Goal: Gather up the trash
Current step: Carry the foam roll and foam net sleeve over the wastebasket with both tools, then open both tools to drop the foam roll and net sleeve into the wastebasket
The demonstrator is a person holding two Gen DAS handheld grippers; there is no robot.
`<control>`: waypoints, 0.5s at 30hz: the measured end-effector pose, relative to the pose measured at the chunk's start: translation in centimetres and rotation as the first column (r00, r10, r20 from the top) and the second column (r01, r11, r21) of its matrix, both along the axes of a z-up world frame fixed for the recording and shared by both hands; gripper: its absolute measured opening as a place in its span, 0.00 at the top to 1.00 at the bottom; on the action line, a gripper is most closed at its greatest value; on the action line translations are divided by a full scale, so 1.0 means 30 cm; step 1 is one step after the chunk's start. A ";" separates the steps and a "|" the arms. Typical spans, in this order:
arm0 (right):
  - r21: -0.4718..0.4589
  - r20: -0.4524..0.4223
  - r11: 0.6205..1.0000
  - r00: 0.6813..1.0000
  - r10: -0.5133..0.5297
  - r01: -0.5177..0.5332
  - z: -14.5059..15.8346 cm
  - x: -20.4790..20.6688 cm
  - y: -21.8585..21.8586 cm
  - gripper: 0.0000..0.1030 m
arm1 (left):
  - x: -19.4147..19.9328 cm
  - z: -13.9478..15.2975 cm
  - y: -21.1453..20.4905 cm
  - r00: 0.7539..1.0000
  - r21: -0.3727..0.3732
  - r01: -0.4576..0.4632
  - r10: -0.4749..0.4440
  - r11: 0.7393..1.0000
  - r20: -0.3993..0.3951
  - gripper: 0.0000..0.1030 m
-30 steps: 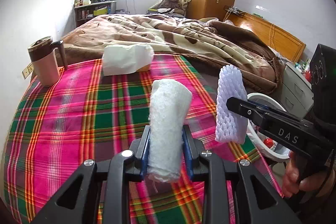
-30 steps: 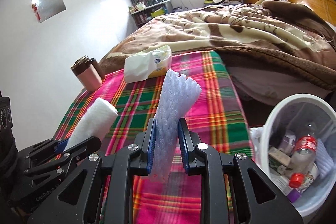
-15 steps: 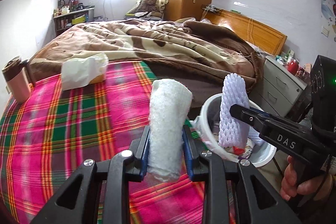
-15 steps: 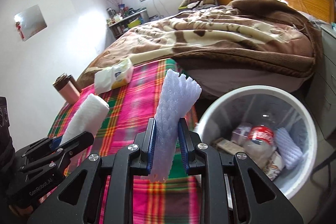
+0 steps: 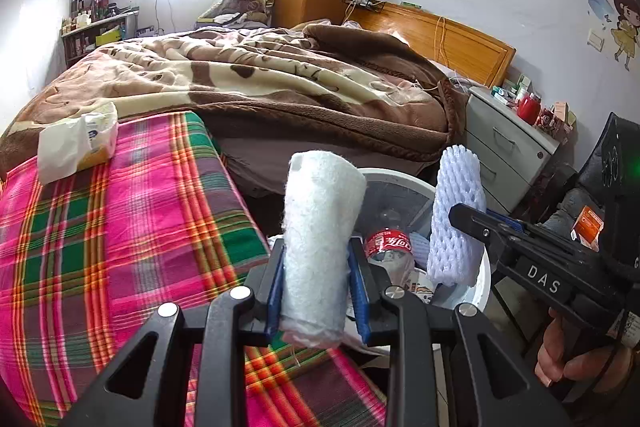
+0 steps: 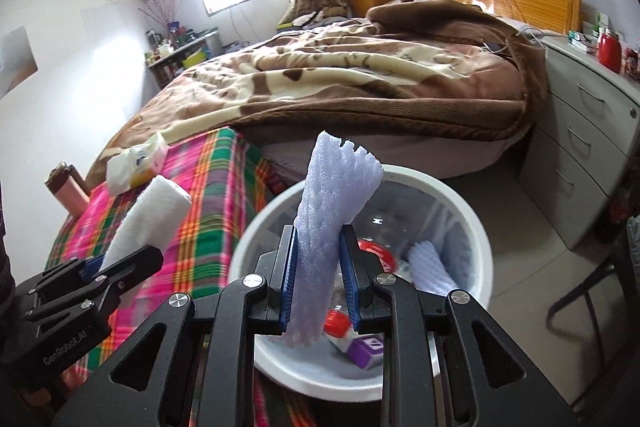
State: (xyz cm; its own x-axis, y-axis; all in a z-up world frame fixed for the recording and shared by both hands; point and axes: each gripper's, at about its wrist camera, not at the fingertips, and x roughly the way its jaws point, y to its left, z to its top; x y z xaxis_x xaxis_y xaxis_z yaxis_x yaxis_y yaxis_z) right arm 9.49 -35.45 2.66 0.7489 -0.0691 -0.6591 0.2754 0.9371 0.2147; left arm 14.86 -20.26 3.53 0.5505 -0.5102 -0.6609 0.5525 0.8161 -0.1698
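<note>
— Swung right since a second ago: both grippers off the plaid table and over toward the bin, cargo unchanged.

— And the right gripper (image 6: 318,285)?

— Clamped on the lilac foam net (image 6: 326,227), blue pads pinching its lower half, top end fanned out and upright. Hanging directly above the white trash bin (image 6: 478,239), net's bottom edge inside the rim line.

— Left gripper (image 5: 316,285)?

— Pinched shut on the white fibre roll (image 5: 320,235), roll standing upright between the pads. Sitting at the table's right edge, just beside the bin (image 5: 482,283), not fully over it.

— Inside the bin?

— Cola bottle (image 5: 388,245) with a red label, another foam net (image 6: 430,265) against the far wall, a purple box (image 6: 366,347) near the front, red cap beside it. Clear liner around the lot.

— Anything in the way?

— Only each other: seen from the left wrist, right gripper (image 5: 472,223) crossing close in front of the roll, nearly touching range but apart.

— Left behind on the plaid tablecloth (image 5: 120,227)?

— Tissue pack (image 5: 78,145) at the far edge, pink-brown mug (image 6: 66,187) in the far left corner. Beyond: bed with brown blanket (image 6: 380,75), grey drawer unit (image 6: 588,155) to the right of the bin, red jar (image 6: 610,49) on top.
</note>
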 end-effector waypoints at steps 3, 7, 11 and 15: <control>-0.007 -0.020 1.000 1.000 -0.014 0.014 -0.016 0.000 -0.028 0.79 | -0.007 -0.013 -0.050 1.000 0.009 0.015 -0.015 1.000 0.001 0.71; -0.021 -0.046 0.999 0.998 -0.032 0.031 -0.038 -0.005 -0.056 0.79 | -0.010 -0.024 -0.106 0.999 0.016 0.032 -0.032 0.999 -0.008 0.71; -0.025 -0.065 0.999 0.997 -0.038 0.036 -0.061 -0.009 -0.084 0.78 | -0.019 -0.030 -0.150 0.999 0.030 0.042 -0.042 0.999 0.006 0.70; -0.029 -0.091 0.999 0.995 -0.038 0.035 -0.083 -0.004 -0.103 0.77 | -0.015 -0.043 -0.183 0.999 0.033 0.051 -0.051 0.998 -0.008 0.69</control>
